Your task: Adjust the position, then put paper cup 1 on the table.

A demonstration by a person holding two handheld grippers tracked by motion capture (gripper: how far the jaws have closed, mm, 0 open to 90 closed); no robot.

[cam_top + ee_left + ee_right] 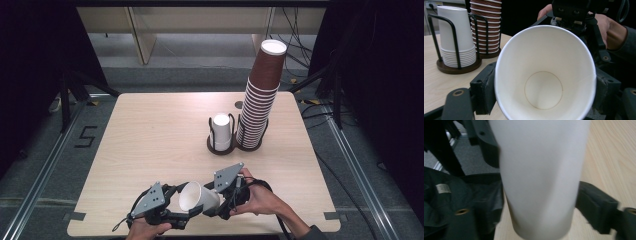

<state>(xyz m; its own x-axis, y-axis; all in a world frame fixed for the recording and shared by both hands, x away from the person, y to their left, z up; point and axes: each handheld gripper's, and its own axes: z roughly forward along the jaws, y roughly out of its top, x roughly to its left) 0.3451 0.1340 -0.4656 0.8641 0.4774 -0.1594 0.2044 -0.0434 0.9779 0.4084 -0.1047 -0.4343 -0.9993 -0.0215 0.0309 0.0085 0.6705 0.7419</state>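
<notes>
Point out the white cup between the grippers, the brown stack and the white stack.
White cup (196,196), high view, on its inner wall.
Brown stack (260,107), high view, on its ribbed side.
White stack (456,32), left gripper view, on the top cup's side.

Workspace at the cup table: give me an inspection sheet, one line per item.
Surface: light wooden table, bare apart from the cup holders.
Job's things: white paper cup lying level between both tongs, mouth toward the left one.
Clutter: short white cup stack and tall brown cup stack in dark wire holders, upside down.
Grippers: left tongs clamp the cup near its rim; right tongs flank its base end, contact unclear.
Cables: black cable trails from the right tongs; more cables on the floor beyond.
Surroundings: dark curtains, floor rails, a floor mark "5".
</notes>
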